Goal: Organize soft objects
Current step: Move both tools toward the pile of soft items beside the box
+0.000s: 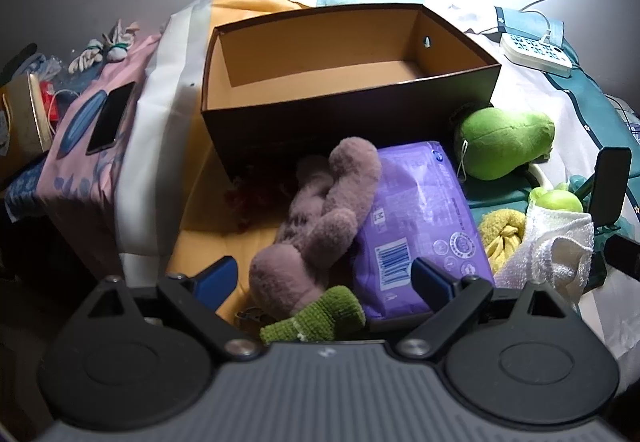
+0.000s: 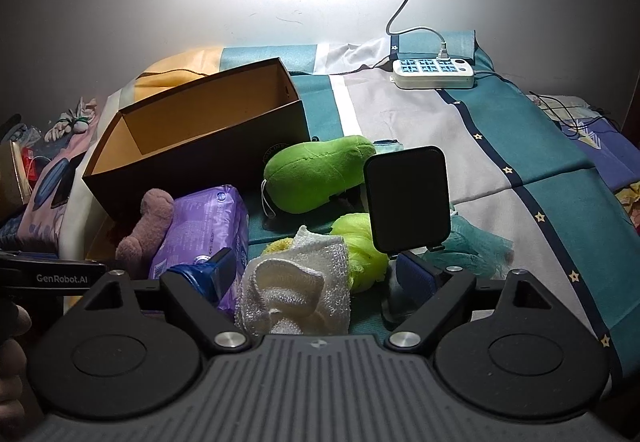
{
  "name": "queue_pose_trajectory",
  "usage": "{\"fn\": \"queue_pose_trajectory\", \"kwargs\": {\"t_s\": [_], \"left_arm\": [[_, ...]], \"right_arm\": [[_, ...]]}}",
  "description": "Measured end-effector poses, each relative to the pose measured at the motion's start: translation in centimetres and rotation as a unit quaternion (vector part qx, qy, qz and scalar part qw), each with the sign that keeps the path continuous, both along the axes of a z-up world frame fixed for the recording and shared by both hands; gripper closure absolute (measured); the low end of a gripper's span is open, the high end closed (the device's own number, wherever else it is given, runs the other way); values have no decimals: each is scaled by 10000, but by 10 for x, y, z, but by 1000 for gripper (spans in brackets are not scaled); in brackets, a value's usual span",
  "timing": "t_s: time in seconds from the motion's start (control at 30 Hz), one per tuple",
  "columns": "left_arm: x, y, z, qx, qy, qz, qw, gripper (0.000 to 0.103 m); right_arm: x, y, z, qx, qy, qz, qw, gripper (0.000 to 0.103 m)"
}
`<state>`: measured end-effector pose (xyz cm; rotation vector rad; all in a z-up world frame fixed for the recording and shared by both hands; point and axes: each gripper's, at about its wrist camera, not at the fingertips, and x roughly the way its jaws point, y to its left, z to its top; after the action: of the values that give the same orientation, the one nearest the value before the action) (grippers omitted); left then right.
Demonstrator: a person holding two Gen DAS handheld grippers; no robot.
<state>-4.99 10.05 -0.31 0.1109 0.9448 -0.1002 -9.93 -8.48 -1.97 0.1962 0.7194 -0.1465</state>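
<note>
Both grippers stand with jaws apart, holding nothing: the left gripper (image 1: pixel 324 278) hangs over a mauve plush toy (image 1: pixel 320 218), the right gripper (image 2: pixel 316 274) over a white knitted cloth (image 2: pixel 296 290). "GenRobot.AI" reads on the left gripper's side in the right wrist view. A purple soft pack (image 1: pixel 420 226) right of the plush carries a barcode and an "M"; its other print is too small to read. Beyond them sits an open brown box (image 1: pixel 344 102), its inside bare tan card, with a green plush (image 1: pixel 504 142) at its right corner.
</note>
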Motion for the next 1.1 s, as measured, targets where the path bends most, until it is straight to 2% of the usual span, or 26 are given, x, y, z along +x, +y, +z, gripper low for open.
{"fn": "queue_pose_trajectory", "kwargs": {"t_s": [0.23, 0.67, 1.1], "left_arm": [[0, -2, 1, -22, -21, -21, 10000, 11], [-3, -3, 4, -57, -93, -52, 9999, 11], [-3, 3, 2, -42, -74, 23, 10000, 11]], "right_arm": [[11, -4, 3, -44, 90, -275, 9996, 30], [21, -1, 3, -246, 207, -322, 9990, 30], [18, -7, 0, 74, 149, -242, 9996, 30]]}}
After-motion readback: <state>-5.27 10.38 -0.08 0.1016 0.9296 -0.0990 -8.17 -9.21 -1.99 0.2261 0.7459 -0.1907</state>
